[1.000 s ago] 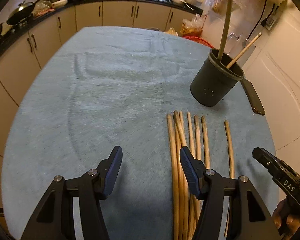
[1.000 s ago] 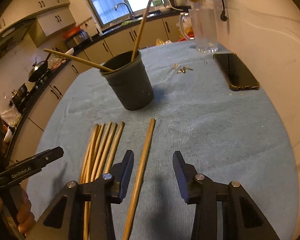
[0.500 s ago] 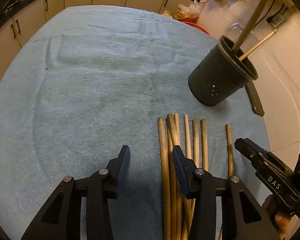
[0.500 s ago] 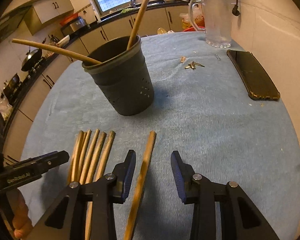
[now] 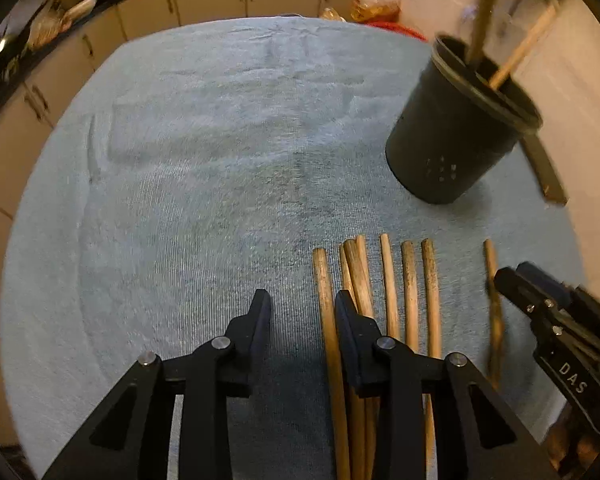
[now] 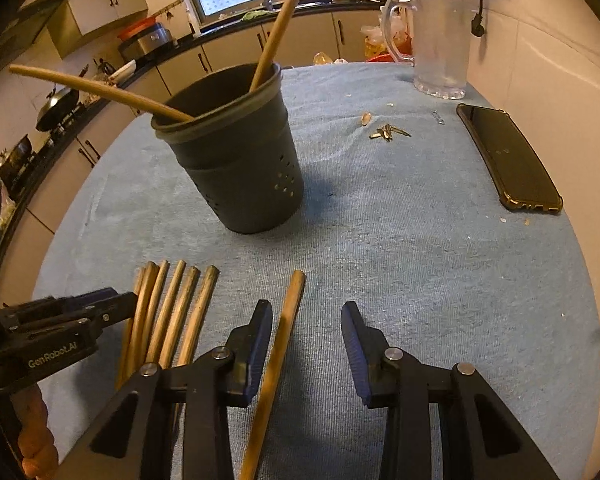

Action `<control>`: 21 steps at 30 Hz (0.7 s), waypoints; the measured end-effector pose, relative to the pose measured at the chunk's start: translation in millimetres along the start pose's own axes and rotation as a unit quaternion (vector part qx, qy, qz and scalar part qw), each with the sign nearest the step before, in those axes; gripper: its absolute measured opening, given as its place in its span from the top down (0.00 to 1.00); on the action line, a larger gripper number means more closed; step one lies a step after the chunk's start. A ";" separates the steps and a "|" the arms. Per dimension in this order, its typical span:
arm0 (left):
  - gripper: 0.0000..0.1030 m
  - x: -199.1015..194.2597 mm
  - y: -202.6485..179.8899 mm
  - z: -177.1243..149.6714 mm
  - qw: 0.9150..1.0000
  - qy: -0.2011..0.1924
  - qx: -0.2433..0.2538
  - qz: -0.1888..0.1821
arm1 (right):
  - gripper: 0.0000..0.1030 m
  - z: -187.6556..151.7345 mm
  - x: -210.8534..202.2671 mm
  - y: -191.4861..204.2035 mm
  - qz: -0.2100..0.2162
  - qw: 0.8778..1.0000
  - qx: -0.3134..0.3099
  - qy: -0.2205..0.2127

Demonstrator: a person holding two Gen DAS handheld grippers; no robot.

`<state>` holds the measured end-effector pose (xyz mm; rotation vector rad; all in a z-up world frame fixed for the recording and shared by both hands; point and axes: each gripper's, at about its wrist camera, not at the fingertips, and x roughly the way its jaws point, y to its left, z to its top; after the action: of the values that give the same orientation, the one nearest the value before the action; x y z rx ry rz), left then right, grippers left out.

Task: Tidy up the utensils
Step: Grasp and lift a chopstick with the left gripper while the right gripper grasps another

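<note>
Left wrist view: left tool point(image 5: 302, 312) is low over the blue towel-covered counter point(image 5: 188, 184), its jaws closing around the outermost stick of the chopstick bundle point(image 5: 380, 292); pads not yet pressing it. Likely picking one stick off the row's edge, where there is room for a finger. Right wrist view: right tool point(image 6: 306, 330) has its jaws apart, straddling the lone chopstick point(image 6: 278, 344) lying apart from the bundle, nearer the inner pad, ungripped. The dark perforated holder point(image 6: 240, 164) stands upright beyond the sticks and already holds two chopsticks, leaning on its rim. Phone point(image 6: 508, 156), keys point(image 6: 388, 132) and a clear jug point(image 6: 440, 40) sit farther back. Kitchen cabinets and a window-side sink lie behind.
</note>
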<state>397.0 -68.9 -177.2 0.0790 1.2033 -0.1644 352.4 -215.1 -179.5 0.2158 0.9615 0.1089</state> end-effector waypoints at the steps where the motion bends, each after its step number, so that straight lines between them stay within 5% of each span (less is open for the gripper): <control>1: 0.71 1.2 -2.3 1.4 1.000 0.000 0.003 0.010 | 0.62 0.2 2.7 0.8 -0.001 1.000 -0.001 0.005; 7: 0.89 4.5 -1.5 8.5 1.000 -0.002 0.014 0.025 | 0.66 4.0 14.1 15.5 -0.037 0.998 -0.039 0.028; 14: 0.90 2.7 21.4 -7.5 1.000 0.002 -0.003 0.030 | 0.68 8.1 19.4 41.5 -0.094 0.988 -0.112 0.040; 21: 0.92 6.7 16.7 2.4 0.999 0.000 0.006 0.047 | 0.92 5.6 17.8 48.1 -0.073 0.992 -0.099 0.023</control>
<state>404.4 -53.4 -183.0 0.1463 1.1970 -0.0897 367.3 -165.7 -179.5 -0.0403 1.0015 0.0757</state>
